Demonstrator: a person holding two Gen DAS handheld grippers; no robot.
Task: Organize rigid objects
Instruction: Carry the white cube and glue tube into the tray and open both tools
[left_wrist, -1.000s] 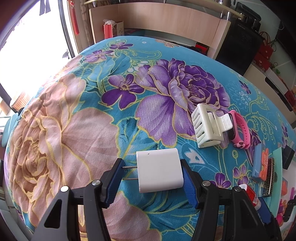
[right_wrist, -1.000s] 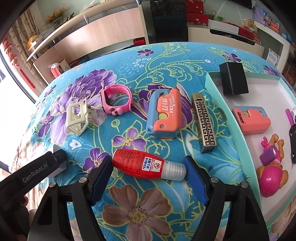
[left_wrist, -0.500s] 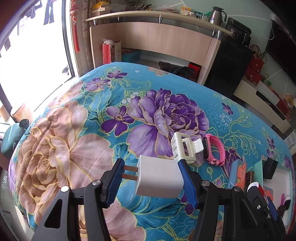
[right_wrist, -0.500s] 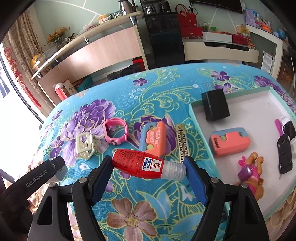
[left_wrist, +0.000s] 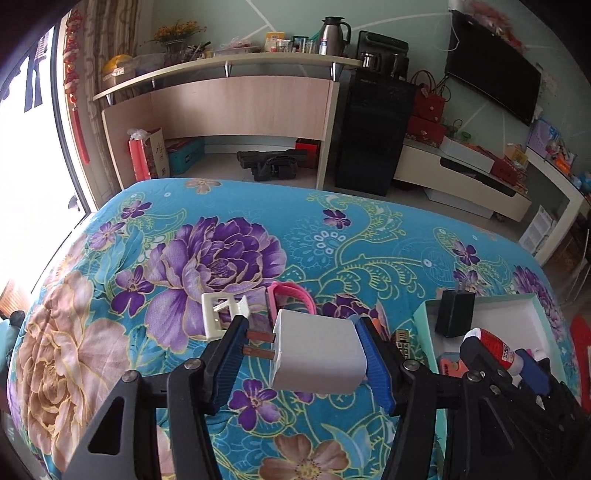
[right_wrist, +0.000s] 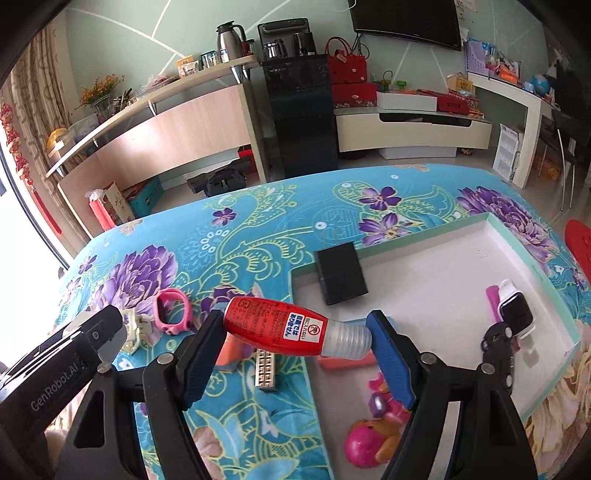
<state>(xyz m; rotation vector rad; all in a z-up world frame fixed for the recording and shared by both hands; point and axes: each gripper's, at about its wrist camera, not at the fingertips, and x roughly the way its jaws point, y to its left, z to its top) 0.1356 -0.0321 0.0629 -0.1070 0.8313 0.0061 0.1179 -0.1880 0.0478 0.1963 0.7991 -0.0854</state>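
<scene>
Here both grippers are loaded and held above the floral cloth (left_wrist: 332, 236). The left gripper (left_wrist: 299, 354) is clamped on a white charger (left_wrist: 317, 354): its blue pads press the prong tips on one side and the flat end of the body on the other, and the charger hangs clear of the cloth. The right gripper (right_wrist: 295, 332) grips a red bottle (right_wrist: 280, 326) lengthwise — one pad on the red base, the other on the clear ribbed cap — tilted a little, cap end lower, over the near corner of the tray (right_wrist: 532, 258).

On the cloth, past the charger in the left view, lie a white hair clip (left_wrist: 218, 314) and a pink band (left_wrist: 291, 295), close beside each other. In the right view an orange case (right_wrist: 231, 350) and a patterned bar (right_wrist: 266, 371) lie on the cloth just beside the tray's left wall, partly hidden behind the bottle.

Inside the tray: a black block (right_wrist: 341, 273) at the far-left corner, a smartwatch (right_wrist: 515, 314) with a pink strip beside it near the right wall, a black clip (right_wrist: 498, 341) just in front of the watch, an orange piece under the bottle's cap, and a pink doll (right_wrist: 373, 439) at the near edge — partly covered by the right gripper's finger.
</scene>
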